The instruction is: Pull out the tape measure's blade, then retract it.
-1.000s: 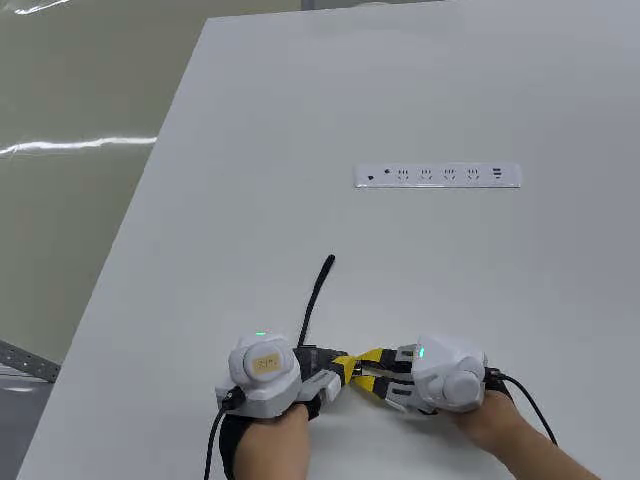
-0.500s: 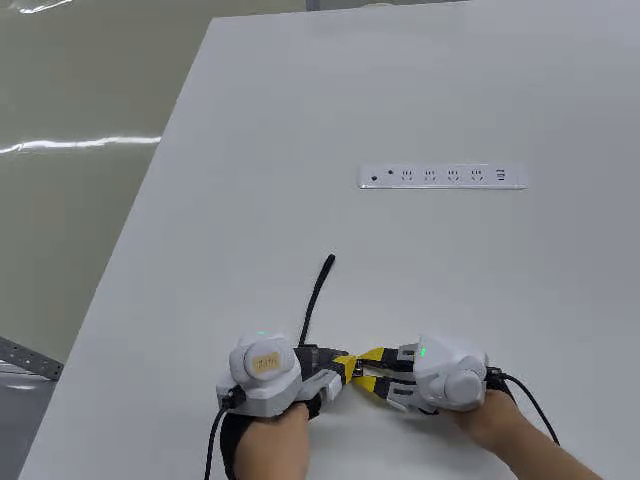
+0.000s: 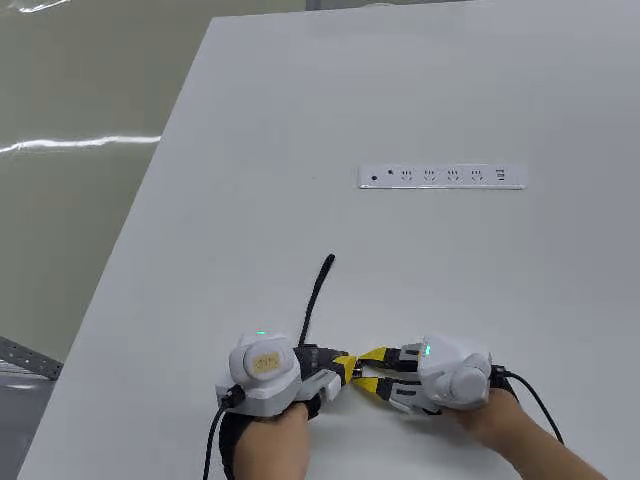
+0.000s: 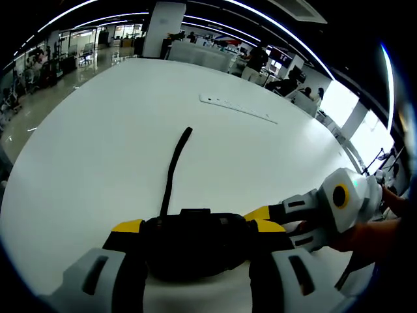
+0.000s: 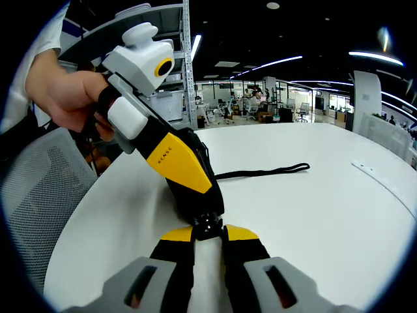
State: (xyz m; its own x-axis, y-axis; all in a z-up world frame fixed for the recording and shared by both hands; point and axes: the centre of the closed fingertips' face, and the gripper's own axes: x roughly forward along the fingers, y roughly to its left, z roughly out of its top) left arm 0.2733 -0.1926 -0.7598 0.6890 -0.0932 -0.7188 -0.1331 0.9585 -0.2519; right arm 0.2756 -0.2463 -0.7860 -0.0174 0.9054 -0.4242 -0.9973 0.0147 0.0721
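I am working at the near edge of the wide white bench (image 3: 250,150), with a power strip (image 3: 441,177) lying well beyond. My left tool (image 3: 340,366) is clamping the black tape measure (image 5: 195,192) by its case, and its strap (image 3: 317,292) is trailing away over the bench. My right tool (image 5: 208,233) is pinching narrow on the blade's hook (image 5: 208,223) right at the case mouth. Almost no blade is showing, so I judge I am only starting the pull. Next I am needing to draw the right tool straight away from the case, keeping the left one firm so the hook is not slipping free.
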